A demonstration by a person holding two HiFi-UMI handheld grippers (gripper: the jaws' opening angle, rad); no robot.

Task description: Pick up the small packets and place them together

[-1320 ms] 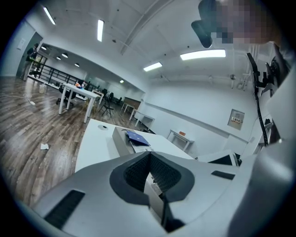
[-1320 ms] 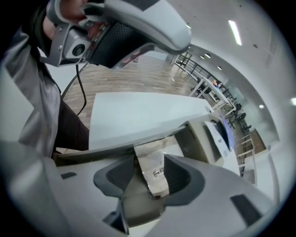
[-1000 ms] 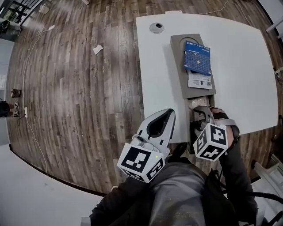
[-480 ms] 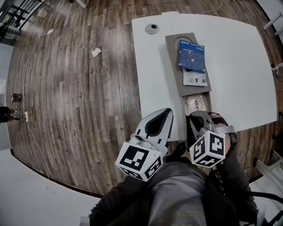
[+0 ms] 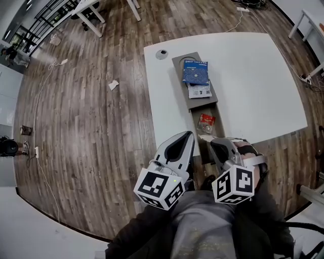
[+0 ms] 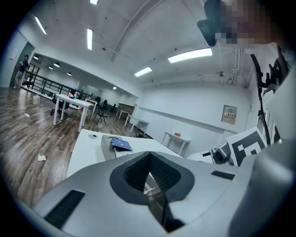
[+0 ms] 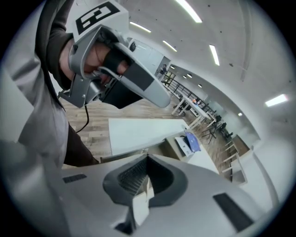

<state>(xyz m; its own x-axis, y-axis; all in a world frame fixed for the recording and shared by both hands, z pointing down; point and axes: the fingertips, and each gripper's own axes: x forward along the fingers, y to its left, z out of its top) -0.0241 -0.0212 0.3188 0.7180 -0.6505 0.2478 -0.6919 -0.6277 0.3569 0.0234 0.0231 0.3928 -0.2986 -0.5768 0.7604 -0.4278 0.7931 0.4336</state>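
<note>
A long grey tray runs down the white table. A blue drip coffee packet lies on it, with a white packet just below. Nearer me a small red-brown packet lies in the tray's near part. My right gripper hovers over the tray's near end, shut on a small pale packet that sticks out between its jaws. My left gripper hangs beside it at the table's near edge, jaws together with nothing in them. The left gripper view shows the blue packet far ahead.
A round grommet sits in the table's far left corner. Wooden floor with a paper scrap lies to the left. Other desks stand far off. The person's lap fills the bottom of the head view.
My right gripper closed on the pale packet at the tray's near end and lifted it toward me. A red-brown packet now shows there. The left gripper rose slightly.
</note>
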